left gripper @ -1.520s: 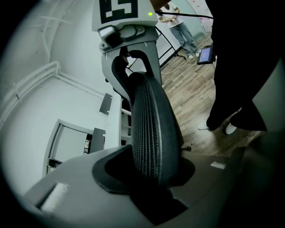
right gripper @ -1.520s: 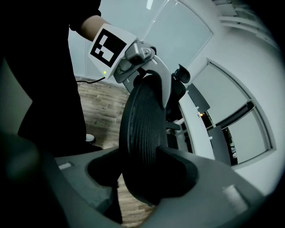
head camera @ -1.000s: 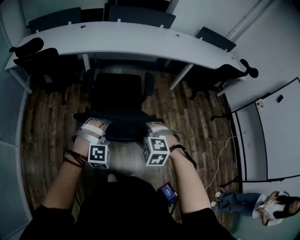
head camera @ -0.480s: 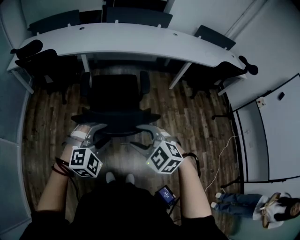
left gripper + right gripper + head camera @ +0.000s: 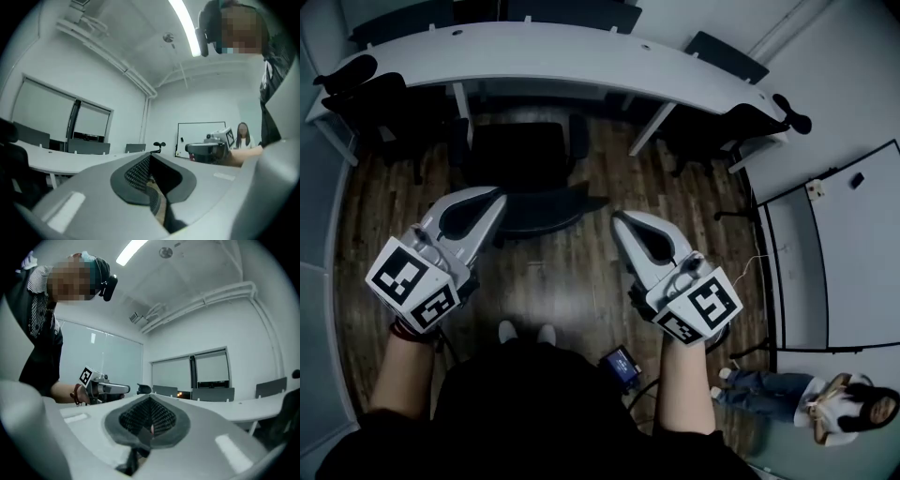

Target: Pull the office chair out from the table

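The black office chair (image 5: 521, 157) stands on the wood floor, drawn back from the curved white table (image 5: 581, 58), its backrest (image 5: 546, 208) toward me. My left gripper (image 5: 494, 200) and right gripper (image 5: 620, 224) are raised high above the floor, level, either side of the backrest and clear of it. Their jaws have just closed; both are shut with nothing between them. In the left gripper view the pads (image 5: 140, 174) meet, and the right gripper (image 5: 209, 148) shows beyond. In the right gripper view the pads (image 5: 149, 417) also meet, with the left gripper (image 5: 108, 389) behind.
Other black chairs stand at the table's left end (image 5: 367, 105) and right end (image 5: 724, 133). A white board or tabletop (image 5: 844, 253) lies at the right. A person (image 5: 825, 405) stands at the lower right. A small device (image 5: 619, 366) hangs at my waist.
Both grippers have let go of the chair's backrest, risen toward the camera, rolled, and gone from open to shut. The chair looks a little farther from the table.
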A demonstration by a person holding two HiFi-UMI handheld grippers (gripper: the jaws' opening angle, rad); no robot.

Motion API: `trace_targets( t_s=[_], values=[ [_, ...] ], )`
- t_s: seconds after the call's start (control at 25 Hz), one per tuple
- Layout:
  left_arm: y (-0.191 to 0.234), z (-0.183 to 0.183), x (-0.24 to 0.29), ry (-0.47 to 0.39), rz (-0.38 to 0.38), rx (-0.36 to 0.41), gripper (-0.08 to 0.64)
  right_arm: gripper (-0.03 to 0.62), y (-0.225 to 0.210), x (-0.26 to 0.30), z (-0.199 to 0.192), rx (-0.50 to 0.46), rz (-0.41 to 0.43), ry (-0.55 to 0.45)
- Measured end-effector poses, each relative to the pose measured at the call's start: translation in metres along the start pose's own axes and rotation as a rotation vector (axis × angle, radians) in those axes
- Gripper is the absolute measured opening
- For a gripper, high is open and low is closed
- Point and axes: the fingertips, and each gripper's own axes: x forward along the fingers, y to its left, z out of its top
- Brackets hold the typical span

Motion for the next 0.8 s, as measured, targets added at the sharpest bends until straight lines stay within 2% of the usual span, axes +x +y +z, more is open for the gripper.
trace_targets(
  t_s=[0.16, 0.28, 0.6, 0.8],
  values=[
    [0.002, 0.007, -0.002, -0.057, 0.018, -0.158, 0.005, 0.000, -0.002, -0.012, -0.004, 0.026, -0.010, -0.009],
    [0.001, 0.001, -0.004, -0.046, 0.034, -0.196, 0.005, 0.000, -0.005, -0.019, -0.009, 0.052, -0.016, -0.017],
    [-0.008, -0.003, -0.001, -0.007, 0.031, -0.204, 0.005, 0.000, -0.011, -0.025, -0.013, 0.070, -0.018, -0.027],
    [-0.012, -0.007, 0.002, 0.023, 0.034, -0.156, 0.005, 0.000, -0.013, -0.032, -0.019, 0.062, -0.022, -0.021]
  ],
)
